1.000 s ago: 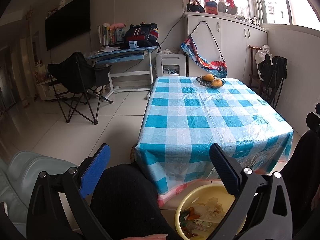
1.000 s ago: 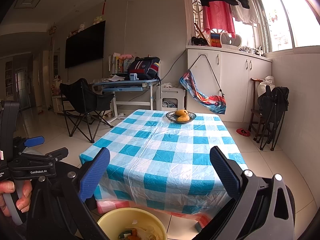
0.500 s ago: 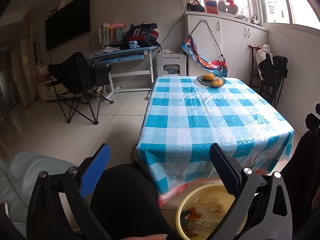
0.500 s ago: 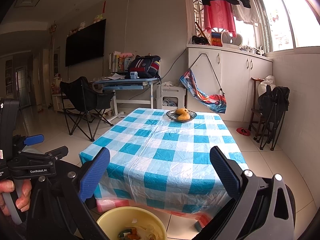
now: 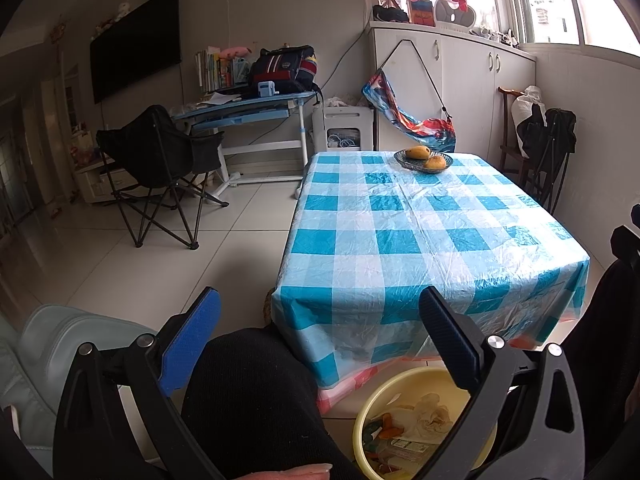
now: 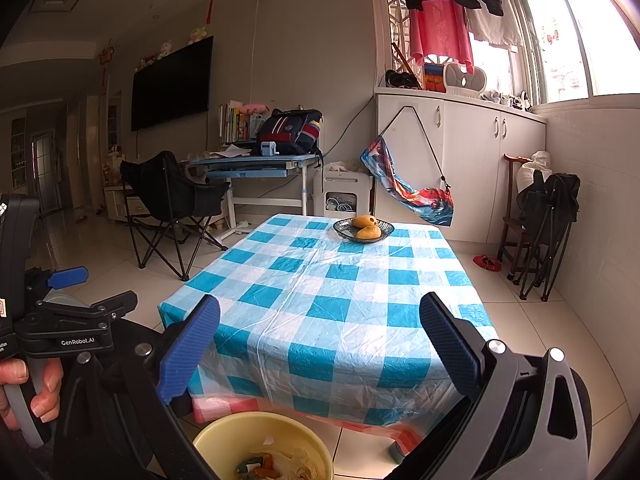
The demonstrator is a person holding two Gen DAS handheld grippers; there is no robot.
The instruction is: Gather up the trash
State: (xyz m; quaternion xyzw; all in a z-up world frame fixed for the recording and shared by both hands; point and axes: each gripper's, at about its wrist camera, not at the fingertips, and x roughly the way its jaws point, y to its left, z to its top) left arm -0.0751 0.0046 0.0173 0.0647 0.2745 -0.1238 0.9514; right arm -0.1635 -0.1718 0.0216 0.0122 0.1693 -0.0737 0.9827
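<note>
Almost nothing has changed over the last second: both views sit where they were, with only a slight drift in the right one. I take that to mean I am pausing, and no new pickup has begun.

My left tongs [image 5: 320, 334] are spread wide with nothing between the pads. My right tongs [image 6: 320, 338] are just as wide and equally empty. In the right view I can also see the left hand [image 6: 24, 396] wrapped around its handle at the edge of the picture.

The trash [image 5: 412, 430] lies in the yellow basin [image 5: 370, 404] on the floor, just beside the near edge of the desk [image 5: 432, 232] and partly under the overhang of its checked cloth. It looks like crumpled paper or plastic, some orange scraps and a flat wrapper, though I cannot sort it out more finely than that. The same basin [image 6: 224, 430] shows at the bottom of the right view.

On the desk top I see only a dish [image 5: 423, 159] with two pieces of yellow-orange fruit at the far end. No loose litter shows on the cloth. My judgement is that collecting is mostly or wholly done, unless something lies out of sight.
</note>
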